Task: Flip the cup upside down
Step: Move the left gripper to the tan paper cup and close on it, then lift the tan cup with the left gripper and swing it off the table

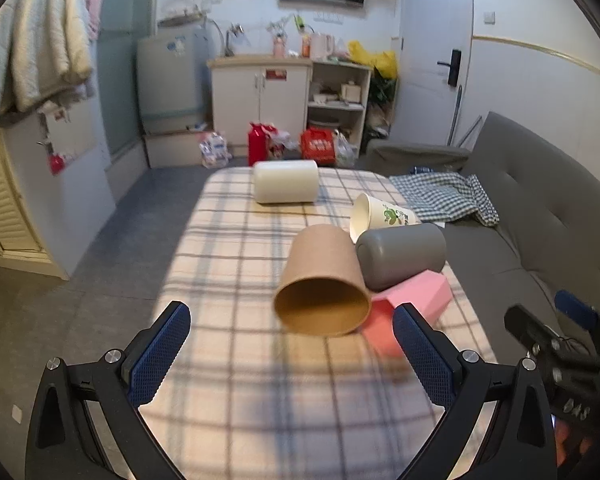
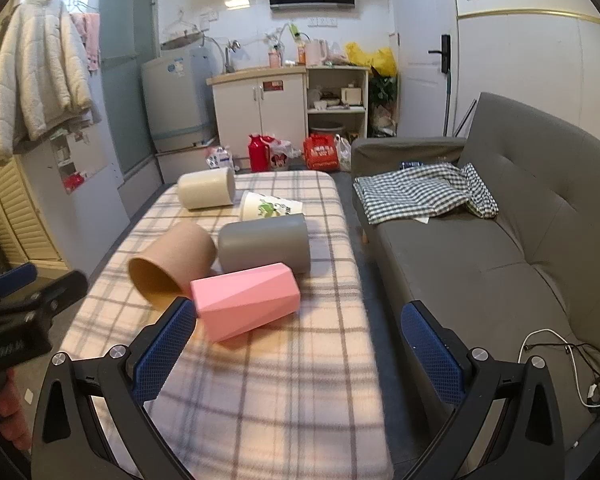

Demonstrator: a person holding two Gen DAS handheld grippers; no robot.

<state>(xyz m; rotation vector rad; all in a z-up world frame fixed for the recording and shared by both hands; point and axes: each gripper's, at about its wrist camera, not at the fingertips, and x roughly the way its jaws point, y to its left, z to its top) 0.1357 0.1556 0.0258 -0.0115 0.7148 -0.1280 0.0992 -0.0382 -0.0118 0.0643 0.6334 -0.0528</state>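
Several cups lie on their sides on the checked tablecloth (image 1: 240,380). A brown paper cup (image 1: 324,280) (image 2: 172,260) has its mouth toward me. Beside it lie a grey cup (image 1: 404,254) (image 2: 266,242), a pink faceted cup (image 1: 418,294) (image 2: 246,304), a white printed paper cup (image 1: 382,216) (image 2: 270,206) and a cream cup (image 1: 286,186) (image 2: 207,189). My left gripper (image 1: 292,354) is open and empty, just short of the brown cup. My right gripper (image 2: 298,346) is open and empty, near the pink cup, over the table's right edge.
A grey sofa (image 2: 500,248) with a checked cloth (image 2: 420,192) stands right of the table. A white cable (image 2: 560,356) lies on the sofa seat. Cabinets (image 2: 260,108), a washing machine (image 2: 176,100) and red bags (image 2: 320,152) stand at the far wall.
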